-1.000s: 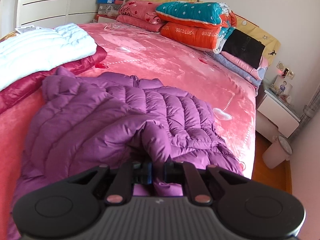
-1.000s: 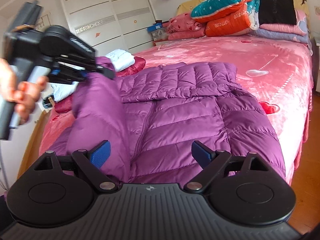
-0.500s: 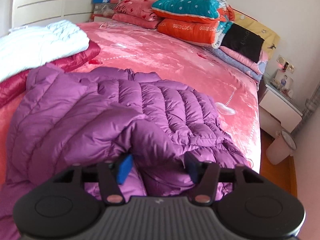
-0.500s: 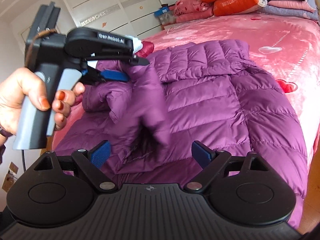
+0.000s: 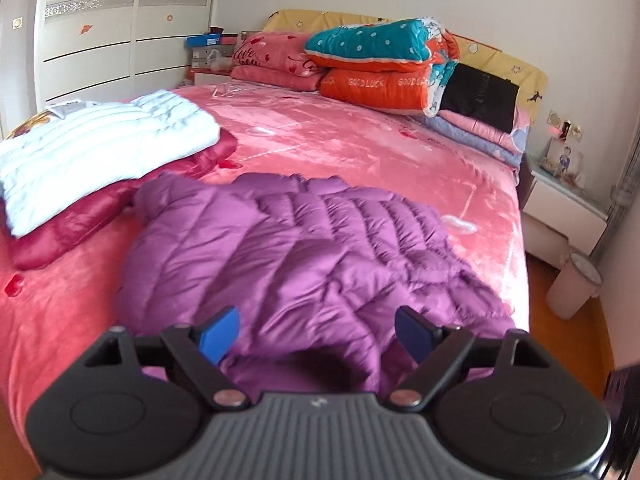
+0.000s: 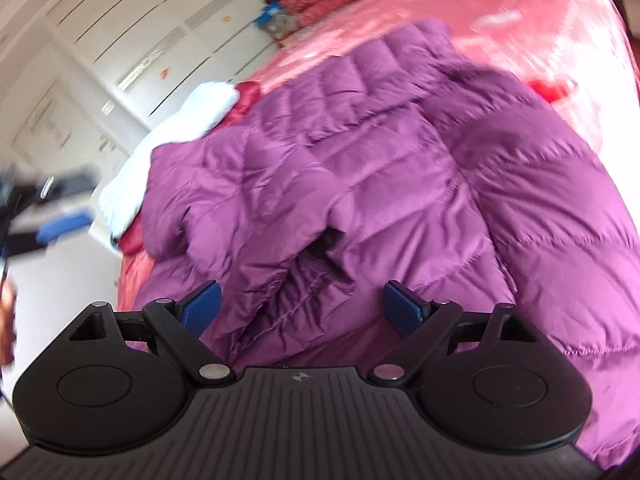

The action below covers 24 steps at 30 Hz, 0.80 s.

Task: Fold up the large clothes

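Purple down jacket [image 5: 304,256] lies near the bed's [image 5: 360,148] foot edge, sleeve folded in; left gripper [image 5: 316,334], jaws just opened, and right gripper [image 6: 302,308] both gape empty, so flatten before folding

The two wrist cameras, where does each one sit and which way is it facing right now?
Left wrist: on the left hand-held gripper, angled down along the bed toward the headboard, over the purple jacket; its jaws, just opened, stand wide with nothing pinched.
Right wrist: on the right hand-held gripper, rolled, close above the jacket, facing the wardrobe; open jaws show, with the blurred left gripper at the left edge.
Shared: jacket, white and red folded coats, bed, wardrobe.
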Motion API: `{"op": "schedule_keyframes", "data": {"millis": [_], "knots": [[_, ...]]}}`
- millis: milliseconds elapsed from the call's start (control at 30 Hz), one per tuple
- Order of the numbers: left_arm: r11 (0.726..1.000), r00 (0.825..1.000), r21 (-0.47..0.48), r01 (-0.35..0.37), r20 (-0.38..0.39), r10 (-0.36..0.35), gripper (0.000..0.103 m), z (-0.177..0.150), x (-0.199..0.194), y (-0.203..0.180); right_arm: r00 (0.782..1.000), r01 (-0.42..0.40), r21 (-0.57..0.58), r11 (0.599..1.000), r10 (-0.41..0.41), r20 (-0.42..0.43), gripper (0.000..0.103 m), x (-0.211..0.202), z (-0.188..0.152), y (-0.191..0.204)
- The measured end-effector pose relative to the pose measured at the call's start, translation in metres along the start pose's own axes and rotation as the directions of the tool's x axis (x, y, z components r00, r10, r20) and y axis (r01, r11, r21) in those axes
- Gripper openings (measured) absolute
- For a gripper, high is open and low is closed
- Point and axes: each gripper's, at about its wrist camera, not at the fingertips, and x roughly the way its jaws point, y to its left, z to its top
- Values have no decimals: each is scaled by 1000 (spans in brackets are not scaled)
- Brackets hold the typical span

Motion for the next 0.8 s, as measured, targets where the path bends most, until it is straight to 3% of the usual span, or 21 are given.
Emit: {"op": "schedule_keyframes", "data": {"millis": [233,367,500,633,700,767,800], "knots": [[973,989,175,-148,30,145,83,-29,25,18,995,-96,208,973,91,30,103,-5,5,-30],[960,982,207,-187,42,182,79,-39,34,36,991,-134,274,953,127,42,103,-4,9,-38],[988,998,144,-60,25,57,76,-39,42,54,998,-69,157,985,68,16,103,9,13,-19],[985,1000,171,7,-12,-6,76,-43,65,55,1000,-3,38,999,2,23,103,23,12,-2],[986,999,162,39,-20,-36,76,-41,74,56,1000,22,28,999,-23,20,90,28,14,-3],[987,998,144,67,-12,-66,76,-37,79,60,999,37,50,998,-37,11,50,31,18,-6],[988,997,133,78,-9,-78,76,-34,82,63,998,53,48,997,-54,12,43,31,20,-5]]}}
